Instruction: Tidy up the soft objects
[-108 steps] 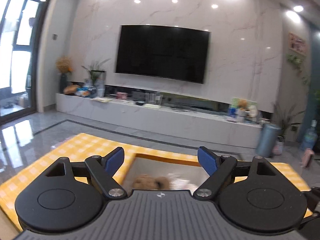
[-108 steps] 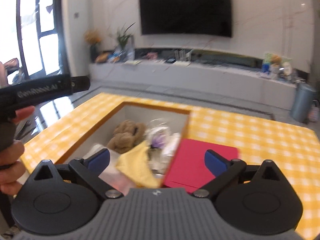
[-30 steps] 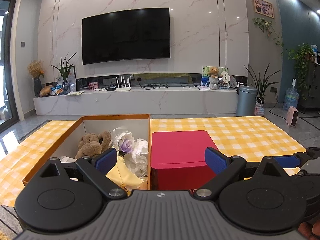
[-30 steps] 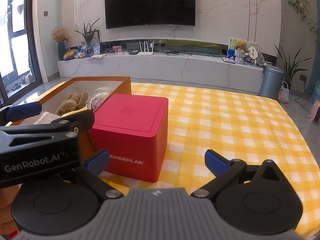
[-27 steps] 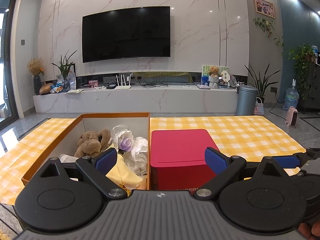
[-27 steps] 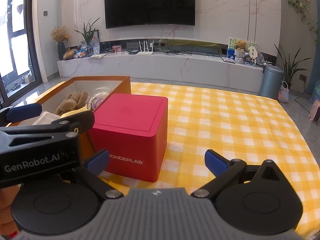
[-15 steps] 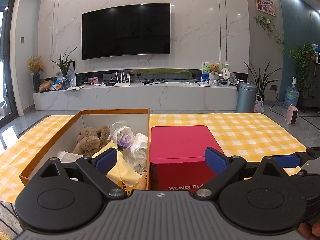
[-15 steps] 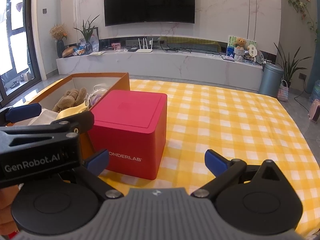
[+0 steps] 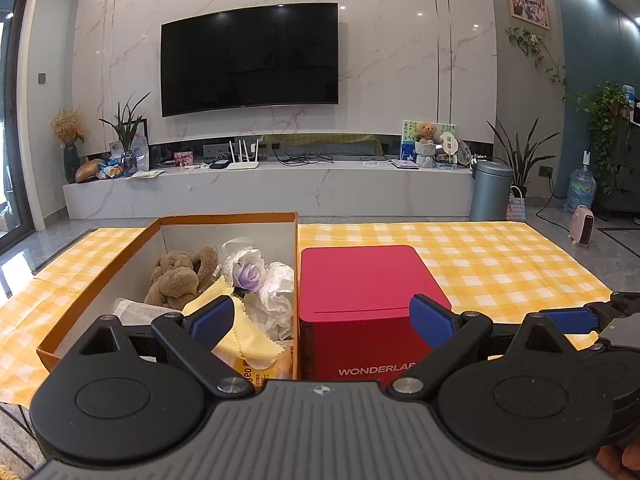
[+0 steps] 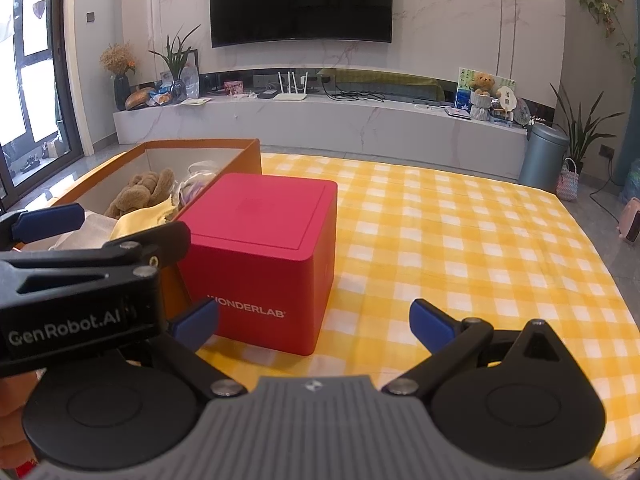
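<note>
An orange cardboard box (image 9: 224,218) (image 10: 244,156) on the yellow checked table holds soft things: a brown plush toy (image 9: 180,276) (image 10: 140,194), a yellow cloth (image 9: 236,344) (image 10: 140,216), a purple fabric flower (image 9: 249,272) and white crumpled wrapping (image 9: 278,292). A closed red WONDERLAB box (image 9: 368,296) (image 10: 260,256) stands against its right side. My left gripper (image 9: 322,316) is open and empty, hovering before both boxes. My right gripper (image 10: 314,320) is open and empty, near the red box's front right corner. The left gripper's body (image 10: 80,280) fills the right wrist view's left side.
The yellow checked tablecloth (image 10: 460,248) stretches to the right of the red box. Beyond the table are a marble TV console (image 9: 280,192), a wall TV (image 9: 248,58), a grey bin (image 9: 490,190) and potted plants. A hand (image 9: 624,460) shows at the lower right.
Both grippers have pulled back from over the orange box toward the table's near edge. In the last second the view has only shifted slightly. Both stay open and empty.
</note>
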`<state>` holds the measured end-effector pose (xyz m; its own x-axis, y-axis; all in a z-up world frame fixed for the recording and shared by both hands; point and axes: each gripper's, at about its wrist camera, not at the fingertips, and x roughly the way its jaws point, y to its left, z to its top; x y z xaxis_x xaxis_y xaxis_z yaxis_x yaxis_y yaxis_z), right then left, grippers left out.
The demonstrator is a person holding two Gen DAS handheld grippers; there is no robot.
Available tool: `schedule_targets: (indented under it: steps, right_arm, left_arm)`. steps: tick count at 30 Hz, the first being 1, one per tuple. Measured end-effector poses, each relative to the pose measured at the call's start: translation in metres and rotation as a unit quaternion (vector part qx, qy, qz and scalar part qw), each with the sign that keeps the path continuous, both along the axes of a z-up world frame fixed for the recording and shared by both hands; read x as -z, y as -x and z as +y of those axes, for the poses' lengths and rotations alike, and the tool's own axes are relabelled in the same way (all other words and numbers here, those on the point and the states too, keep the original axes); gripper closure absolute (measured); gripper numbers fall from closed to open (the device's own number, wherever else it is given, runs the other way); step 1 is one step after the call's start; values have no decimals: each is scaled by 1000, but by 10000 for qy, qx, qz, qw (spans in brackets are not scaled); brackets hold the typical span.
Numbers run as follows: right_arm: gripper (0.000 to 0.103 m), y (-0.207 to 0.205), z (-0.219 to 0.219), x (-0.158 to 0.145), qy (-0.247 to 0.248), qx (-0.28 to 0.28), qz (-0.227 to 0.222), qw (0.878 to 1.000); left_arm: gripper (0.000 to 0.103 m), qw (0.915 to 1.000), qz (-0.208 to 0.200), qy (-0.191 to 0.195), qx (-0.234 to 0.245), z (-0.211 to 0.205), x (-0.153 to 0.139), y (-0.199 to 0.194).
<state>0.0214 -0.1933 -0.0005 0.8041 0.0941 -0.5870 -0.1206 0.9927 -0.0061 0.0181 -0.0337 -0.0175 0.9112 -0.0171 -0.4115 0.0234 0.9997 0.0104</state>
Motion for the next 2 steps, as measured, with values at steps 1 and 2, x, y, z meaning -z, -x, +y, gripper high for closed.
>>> schedule_targets:
  steps: [1, 2]
  right_arm:
    - [4, 0, 0, 0, 9, 1, 4, 10000]
    - [4, 0, 0, 1, 19, -2, 7, 10000]
  left_arm:
    - [0, 10000, 7, 2, 4, 0, 0, 0]
    - [0, 10000, 7, 3, 8, -1, 0, 1]
